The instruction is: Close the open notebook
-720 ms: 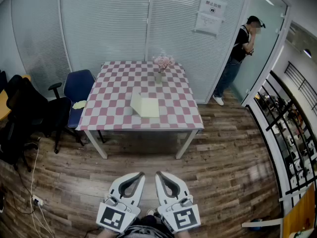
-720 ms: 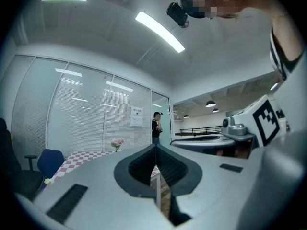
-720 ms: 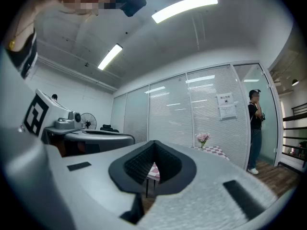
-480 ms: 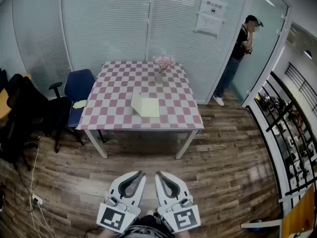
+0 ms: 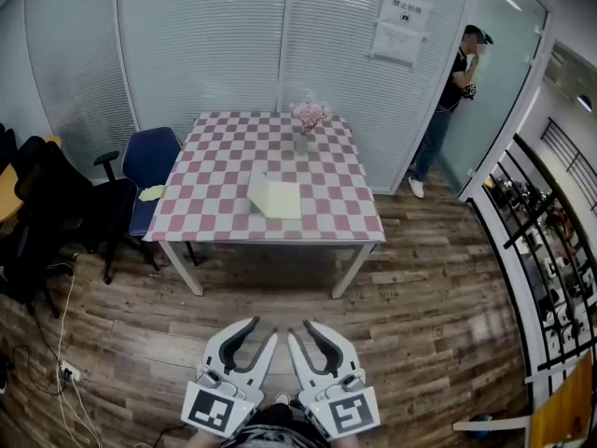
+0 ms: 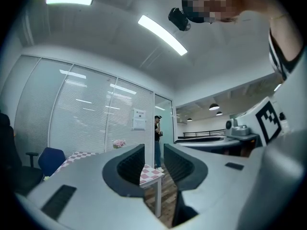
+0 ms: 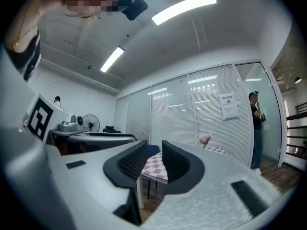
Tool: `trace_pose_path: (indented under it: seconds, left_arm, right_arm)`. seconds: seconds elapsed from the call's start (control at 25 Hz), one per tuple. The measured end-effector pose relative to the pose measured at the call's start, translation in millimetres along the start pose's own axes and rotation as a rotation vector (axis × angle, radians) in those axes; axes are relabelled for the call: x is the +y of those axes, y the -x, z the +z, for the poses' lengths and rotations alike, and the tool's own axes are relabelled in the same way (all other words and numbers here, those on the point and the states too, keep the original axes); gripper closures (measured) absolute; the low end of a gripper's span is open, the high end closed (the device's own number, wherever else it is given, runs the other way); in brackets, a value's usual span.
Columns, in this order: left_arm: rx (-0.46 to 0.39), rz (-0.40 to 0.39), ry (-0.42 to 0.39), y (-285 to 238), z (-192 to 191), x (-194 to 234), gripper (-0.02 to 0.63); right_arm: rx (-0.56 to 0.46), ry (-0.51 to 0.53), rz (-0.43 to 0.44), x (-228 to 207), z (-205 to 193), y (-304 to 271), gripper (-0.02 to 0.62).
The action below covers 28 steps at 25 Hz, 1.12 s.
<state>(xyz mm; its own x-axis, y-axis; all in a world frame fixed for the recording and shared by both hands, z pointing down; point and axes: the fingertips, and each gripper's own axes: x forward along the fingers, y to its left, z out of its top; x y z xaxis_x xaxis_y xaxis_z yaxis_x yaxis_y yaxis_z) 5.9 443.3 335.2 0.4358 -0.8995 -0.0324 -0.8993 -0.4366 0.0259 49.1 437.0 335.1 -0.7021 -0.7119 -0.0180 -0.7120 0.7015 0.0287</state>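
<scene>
The open notebook [image 5: 275, 198] lies by the middle of the table's [image 5: 215, 161] front edge, and its left leaf seems tilted up. It looks light and floppy — best tipped over gently at that leaf's free edge. The left hand-held gripper [image 5: 259, 332] and right hand-held gripper [image 5: 302, 332] hang well short of the table, jaws apart, empty.

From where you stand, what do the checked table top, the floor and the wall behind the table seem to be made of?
Pink-and-white checked table top: probably a matte cloth or vinyl cover, since the checks run over the edge.
Brown plank floor: wood or wood-look laminate, with grain, seams and a slight sheen.
Wall behind the table: likely glass panels with white slatted blinds.
</scene>
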Motion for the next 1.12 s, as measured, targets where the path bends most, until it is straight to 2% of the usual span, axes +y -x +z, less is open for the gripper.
trace_pose_path:
  seconds: [0.6,0.92,1.12]
  left_arm:
    - [0.010,0.045,0.001,-23,-9,-19,0.505]
    - [0.015,0.061,-0.001,-34,-11,-10,0.505]
    - [0.012,0.047,0.007,-53,-15,5,0.505]
  right_arm:
    - [-0.016,0.005,0.029,-33,-4,9,0.508]
    - [-0.028,-0.045,0.047,-43,-4,0,0.512]
    - [-0.015,-0.044,0.026,-55,-10,-19,0.514]
